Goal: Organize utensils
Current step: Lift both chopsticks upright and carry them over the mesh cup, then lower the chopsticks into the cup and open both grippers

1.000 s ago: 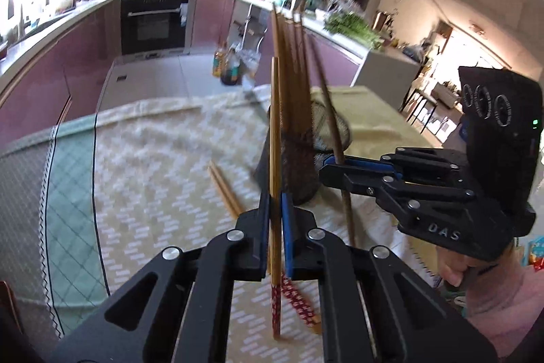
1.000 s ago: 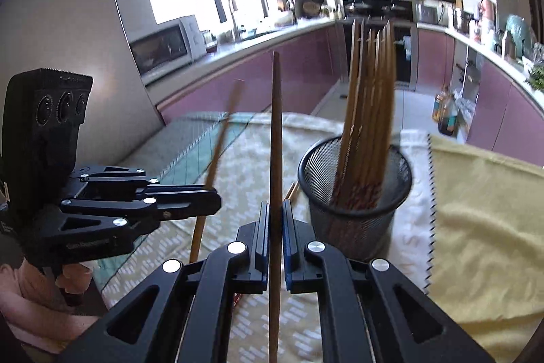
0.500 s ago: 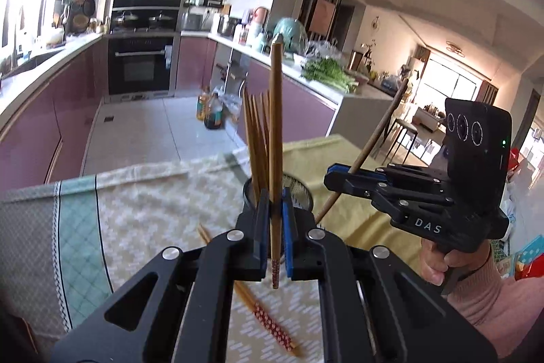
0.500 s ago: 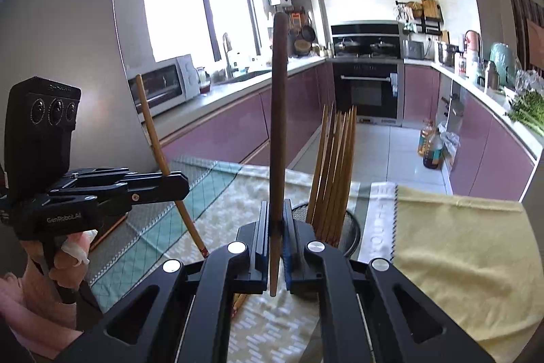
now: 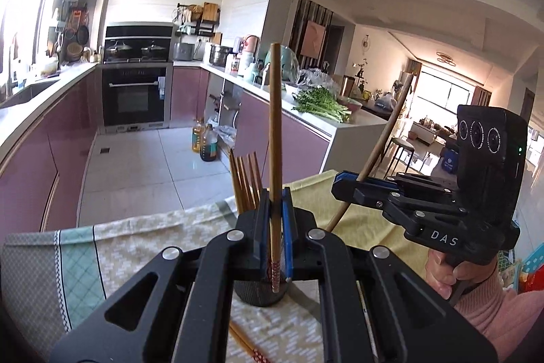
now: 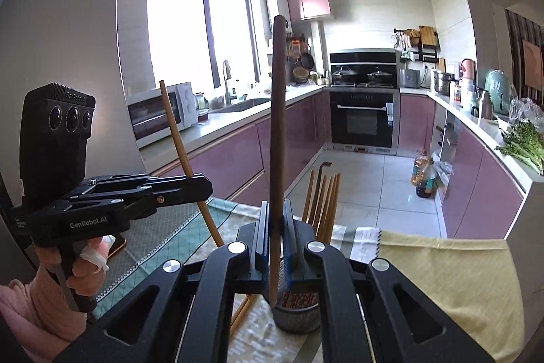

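Note:
My left gripper (image 5: 274,220) is shut on a light wooden chopstick (image 5: 274,138) with a red patterned end, held upright above the black mesh holder (image 5: 260,293). My right gripper (image 6: 276,230) is shut on a darker brown chopstick (image 6: 277,138), also upright over the holder (image 6: 297,318). Several chopsticks (image 5: 245,181) stand in the holder. Each gripper shows in the other's view, the right one (image 5: 343,187) and the left one (image 6: 200,184), each with its chopstick slanting through the jaws. Loose chopsticks (image 5: 246,346) lie on the cloth in front of the holder.
The table carries a patterned cloth (image 5: 136,247) and a yellow cloth (image 6: 448,278). Behind it lie the kitchen floor, purple cabinets, an oven (image 5: 136,94) and a counter with greens (image 5: 319,104). Oil bottles (image 5: 204,143) stand on the floor.
Both grippers have risen and tilted up with their chopsticks. The holder has dropped low in both views, and the chopstick ends hang over its mouth.

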